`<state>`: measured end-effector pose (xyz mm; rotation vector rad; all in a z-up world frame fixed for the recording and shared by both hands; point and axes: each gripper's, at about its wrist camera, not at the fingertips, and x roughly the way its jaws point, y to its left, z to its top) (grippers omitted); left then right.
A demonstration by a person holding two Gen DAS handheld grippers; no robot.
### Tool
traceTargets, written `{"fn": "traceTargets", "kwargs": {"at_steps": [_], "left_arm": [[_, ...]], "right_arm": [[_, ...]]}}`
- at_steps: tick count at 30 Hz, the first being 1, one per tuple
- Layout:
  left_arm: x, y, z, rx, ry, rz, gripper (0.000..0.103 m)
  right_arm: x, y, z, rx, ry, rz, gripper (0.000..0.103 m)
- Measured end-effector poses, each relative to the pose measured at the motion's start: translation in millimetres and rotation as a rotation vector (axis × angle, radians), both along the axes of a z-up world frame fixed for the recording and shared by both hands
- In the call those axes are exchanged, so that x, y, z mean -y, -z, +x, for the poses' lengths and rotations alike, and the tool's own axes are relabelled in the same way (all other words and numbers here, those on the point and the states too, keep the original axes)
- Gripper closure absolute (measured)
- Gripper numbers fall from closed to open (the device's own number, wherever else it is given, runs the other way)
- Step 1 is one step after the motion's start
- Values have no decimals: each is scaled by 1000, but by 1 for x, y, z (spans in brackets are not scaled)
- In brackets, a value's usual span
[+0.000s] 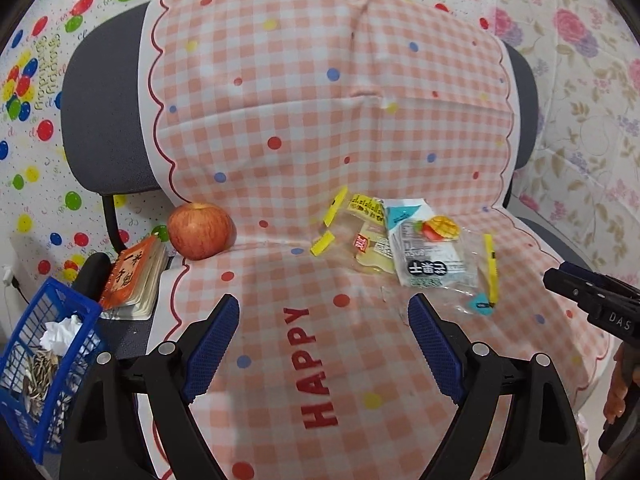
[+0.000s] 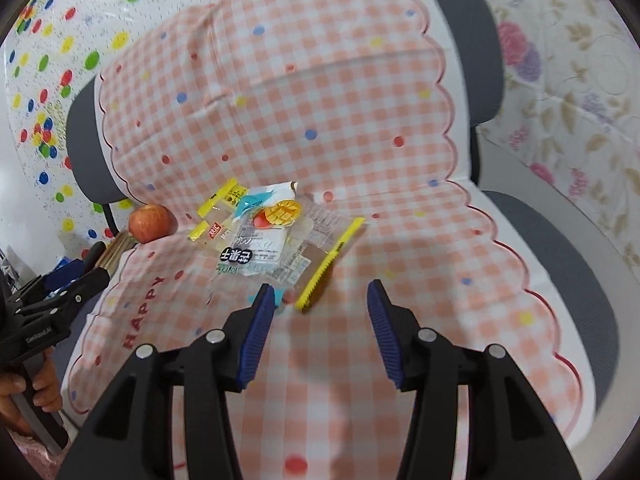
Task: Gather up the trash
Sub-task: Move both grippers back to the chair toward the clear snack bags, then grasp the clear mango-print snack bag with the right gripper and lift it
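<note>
Blue plastic makes the basket point(image 1: 48, 360) at the far left, and it has white tissue and seed shells inside. It looks like the place for trash. Next to it lies an orange notebook point(image 1: 136, 276), and then a red apple point(image 1: 201, 231) sits on the chair seat. These two are not trash, so leave them alone.

The left gripper point(image 1: 324, 336) hangs over the checked cloth point(image 1: 280, 120) with its fingers spread wide and nothing between them.

Further right lie the crinkly snack wrappers point(image 1: 416, 248), piled together in the middle of the seat. They are thin and flat, so they may slip.

The right gripper point(image 2: 322, 316) is just beside the pile, fingers apart and empty, with its left finger point(image 2: 260, 320) near the yellow wrapper edge point(image 2: 330, 268). I think it should go low, pinch that raised edge, and lift slowly so the whole pile does not scatter.
</note>
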<state>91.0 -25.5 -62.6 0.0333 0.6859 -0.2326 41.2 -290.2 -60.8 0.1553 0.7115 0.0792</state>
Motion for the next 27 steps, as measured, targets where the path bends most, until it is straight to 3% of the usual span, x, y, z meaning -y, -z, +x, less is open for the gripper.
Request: {"fn": "traceTargets", "kwargs": {"at_steps": [4, 9, 12, 17, 20, 22, 24, 27], "left_arm": [[0, 8, 21, -21, -20, -8, 17], [-3, 14, 38, -41, -36, -18, 17], [-2, 19, 41, -48, -32, -12, 17], [1, 25, 47, -68, -31, -19, 17], [3, 25, 46, -68, -27, -13, 17], [3, 25, 44, -65, -24, -6, 17], [4, 23, 41, -61, -23, -7, 17], [5, 18, 36, -55, -14, -16, 17]], "right_arm": [[-9, 9, 29, -13, -33, -10, 53], [-13, 21, 63, -45, -55, -32, 26], [-6, 36, 79, -89, -41, -7, 25], [9, 53, 101, -147, -55, 159, 25], [17, 50, 107, -131, -48, 236, 43], [19, 46, 107, -125, -38, 263, 69], [19, 39, 102, -108, -42, 273, 86], [19, 27, 91, -71, -49, 281, 95]]}}
